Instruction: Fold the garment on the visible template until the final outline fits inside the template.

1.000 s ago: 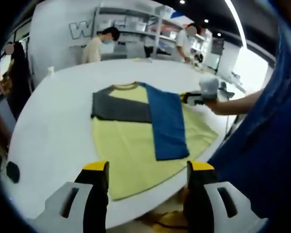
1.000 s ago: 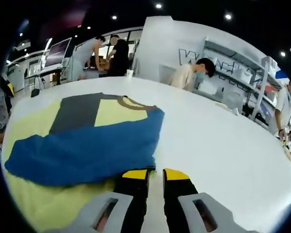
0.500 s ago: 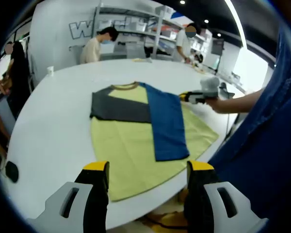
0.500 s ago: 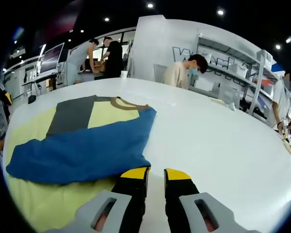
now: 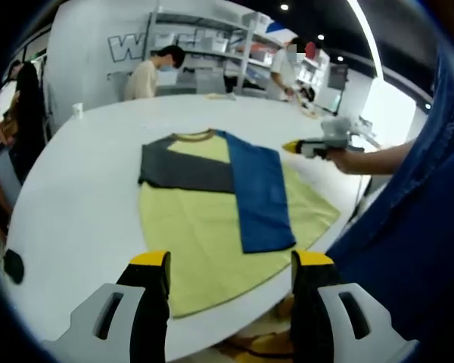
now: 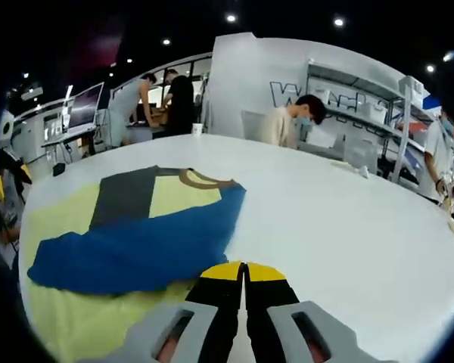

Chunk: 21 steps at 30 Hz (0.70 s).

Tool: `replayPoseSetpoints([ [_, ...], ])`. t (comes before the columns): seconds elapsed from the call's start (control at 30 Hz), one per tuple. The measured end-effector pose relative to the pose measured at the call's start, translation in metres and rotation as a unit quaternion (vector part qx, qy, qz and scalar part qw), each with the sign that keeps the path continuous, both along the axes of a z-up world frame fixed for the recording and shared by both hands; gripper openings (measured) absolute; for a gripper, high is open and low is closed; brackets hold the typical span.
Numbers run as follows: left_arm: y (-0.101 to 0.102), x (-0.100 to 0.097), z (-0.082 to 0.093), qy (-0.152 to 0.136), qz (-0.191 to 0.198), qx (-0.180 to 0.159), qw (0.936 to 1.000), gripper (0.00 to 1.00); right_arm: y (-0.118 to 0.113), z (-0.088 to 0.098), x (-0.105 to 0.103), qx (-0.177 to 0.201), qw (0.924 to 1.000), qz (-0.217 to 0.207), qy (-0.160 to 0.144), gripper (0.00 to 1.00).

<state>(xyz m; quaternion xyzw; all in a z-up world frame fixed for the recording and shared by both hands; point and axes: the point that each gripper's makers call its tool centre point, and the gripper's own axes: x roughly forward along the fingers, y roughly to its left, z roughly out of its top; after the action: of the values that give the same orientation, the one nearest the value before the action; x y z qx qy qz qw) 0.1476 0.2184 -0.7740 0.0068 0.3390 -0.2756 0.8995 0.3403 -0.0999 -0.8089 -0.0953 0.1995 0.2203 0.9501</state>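
**Half-folded shirt on a white table, both grippers clear of the cloth**

A large white table (image 5: 83,189) carries the work. On it lies a pale yellow template (image 5: 204,242), a flat sheet reaching close to the table's near edge. The garment (image 5: 212,170) lies on the template's far half: a shirt with a yellow chest, a dark grey sleeve (image 5: 178,168) spread toward the left edge, and a blue side (image 5: 259,193) already folded inward as a long strip over the middle. The grey sleeve looks to reach just past the template's left edge, so the outline likely does not yet fit.

The left gripper (image 5: 231,265) hangs above the table's near edge, its jaws spread wide and holding nothing. The right gripper (image 5: 291,147), seen in the left gripper view, hovers near the shirt's right side by the table's right edge; in its own view the right gripper (image 6: 244,270) has its jaws pressed together on nothing.

The likely next step is folding the grey sleeve inward. To do it well, pinch the cuff edge only, lift low, and lay it flat over the chest without dragging the template.

Open table surrounds the shirt on the left and far sides. The near and right edges are close, beside the person's blue clothing (image 5: 416,227).
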Motion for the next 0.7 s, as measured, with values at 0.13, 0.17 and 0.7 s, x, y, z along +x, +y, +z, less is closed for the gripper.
replayPoseSetpoints([
  [0.13, 0.001, -0.002, 0.002, -0.002, 0.002, -0.002, 1.0000, 0.61, 0.029, 0.000, 0.001, -0.008, 0.9990, 0.044, -0.003, 0.00],
  [0.17, 0.002, -0.003, 0.003, -0.002, 0.002, -0.002, 1.0000, 0.61, 0.031, -0.003, 0.003, -0.010, 0.9989, 0.046, 0.003, 0.00],
  [0.7, 0.017, -0.016, 0.002, -0.003, 0.027, -0.002, 0.9996, 0.61, 0.027, -0.040, 0.007, -0.041, 0.9969, 0.045, 0.050, 0.00],
])
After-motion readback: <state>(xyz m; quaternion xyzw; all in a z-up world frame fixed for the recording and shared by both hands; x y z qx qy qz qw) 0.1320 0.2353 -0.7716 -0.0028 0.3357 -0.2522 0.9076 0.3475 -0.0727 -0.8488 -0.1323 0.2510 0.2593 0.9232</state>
